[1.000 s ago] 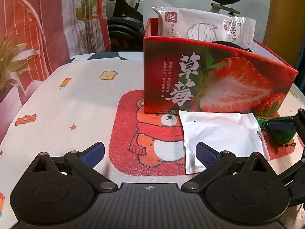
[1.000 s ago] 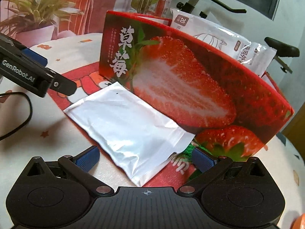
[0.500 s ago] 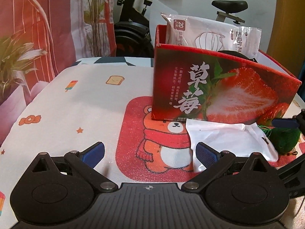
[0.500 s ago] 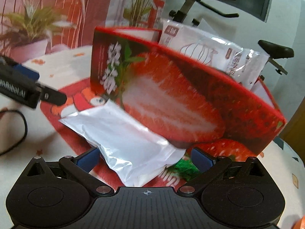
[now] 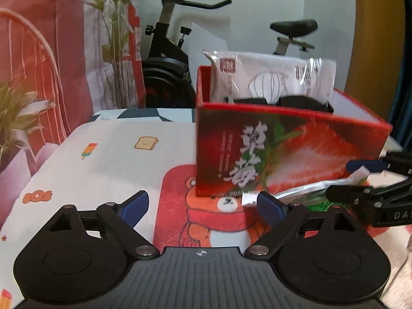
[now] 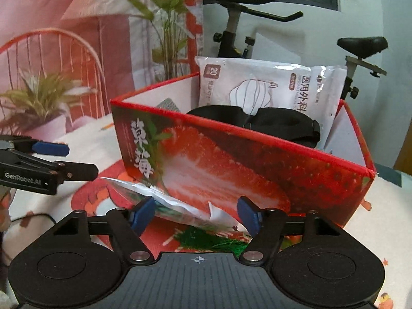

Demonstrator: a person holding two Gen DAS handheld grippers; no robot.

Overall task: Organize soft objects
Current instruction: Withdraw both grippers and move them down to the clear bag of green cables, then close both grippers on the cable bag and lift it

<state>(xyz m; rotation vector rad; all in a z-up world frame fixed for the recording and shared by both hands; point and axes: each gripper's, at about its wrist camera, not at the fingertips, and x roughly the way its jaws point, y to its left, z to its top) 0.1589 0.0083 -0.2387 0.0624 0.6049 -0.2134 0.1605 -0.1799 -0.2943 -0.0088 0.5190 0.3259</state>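
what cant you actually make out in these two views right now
- Inside of the strawberry box: its front wall hides everything below the black item and mask pack, both views.
- Green thing: covered by the white pouch and gripper body, right wrist view.
- Right gripper: whether it presses the pouch is unclear.
- Box lettering: blurred, left wrist view.

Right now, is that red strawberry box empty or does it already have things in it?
Not empty. The strawberry box already holds a white mask packet standing against its back wall and a black soft item in front of it.
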